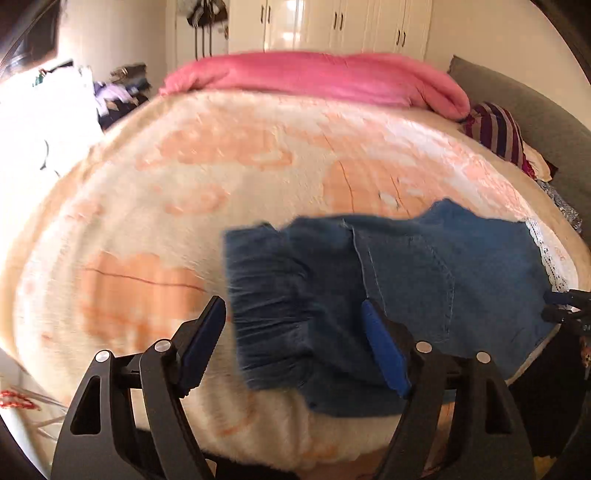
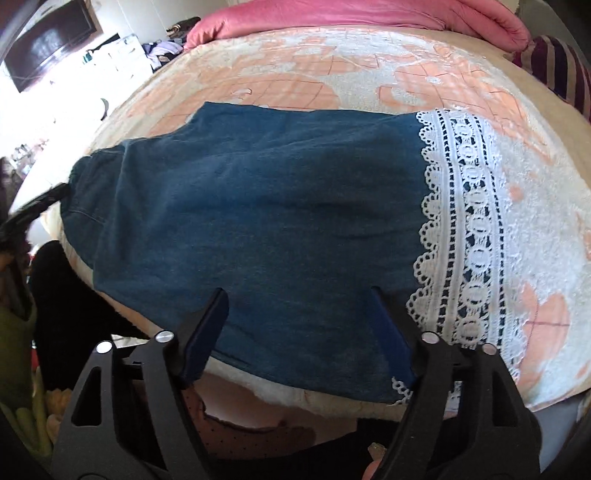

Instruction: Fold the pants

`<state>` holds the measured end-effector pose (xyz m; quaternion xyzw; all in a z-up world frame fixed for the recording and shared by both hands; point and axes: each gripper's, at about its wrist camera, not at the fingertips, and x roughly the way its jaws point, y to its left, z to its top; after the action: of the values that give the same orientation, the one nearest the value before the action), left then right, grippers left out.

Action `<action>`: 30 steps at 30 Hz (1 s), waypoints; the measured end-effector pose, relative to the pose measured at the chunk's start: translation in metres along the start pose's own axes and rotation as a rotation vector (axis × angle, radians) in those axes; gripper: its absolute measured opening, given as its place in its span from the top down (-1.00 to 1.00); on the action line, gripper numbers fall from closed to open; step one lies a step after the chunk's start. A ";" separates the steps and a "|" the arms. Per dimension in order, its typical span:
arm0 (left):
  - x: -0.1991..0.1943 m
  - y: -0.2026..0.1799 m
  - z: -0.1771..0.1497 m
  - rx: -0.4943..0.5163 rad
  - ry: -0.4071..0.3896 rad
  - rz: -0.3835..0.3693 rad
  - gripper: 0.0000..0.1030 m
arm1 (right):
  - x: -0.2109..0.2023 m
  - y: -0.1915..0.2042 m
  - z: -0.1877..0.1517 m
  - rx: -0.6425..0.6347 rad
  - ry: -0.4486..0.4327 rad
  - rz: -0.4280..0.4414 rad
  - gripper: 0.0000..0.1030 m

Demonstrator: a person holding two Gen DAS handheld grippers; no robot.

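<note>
Blue denim pants with a gathered elastic waistband and a white lace hem lie flat near the front edge of a bed. My left gripper is open, hovering over the waistband end, holding nothing. My right gripper is open over the leg end of the pants, just left of the lace, holding nothing. The right gripper shows at the left wrist view's right edge. The left gripper shows at the right wrist view's left edge.
The bed is covered by a cream and peach blanket. A pink quilt lies along the far side, a striped garment at the far right. White wardrobes stand behind. Clutter lies left of the bed.
</note>
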<state>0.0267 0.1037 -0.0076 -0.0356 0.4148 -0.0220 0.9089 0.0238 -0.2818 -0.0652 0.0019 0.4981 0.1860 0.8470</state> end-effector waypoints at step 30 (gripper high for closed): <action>0.041 -0.115 0.090 0.159 -0.005 -0.343 -0.57 | -0.053 -0.034 0.052 0.035 -0.260 -0.064 -0.55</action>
<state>0.1209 -0.0096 0.0298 -0.0339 0.3975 -0.2093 0.8928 0.0551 -0.3213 -0.0007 0.0248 0.3869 0.1486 0.9097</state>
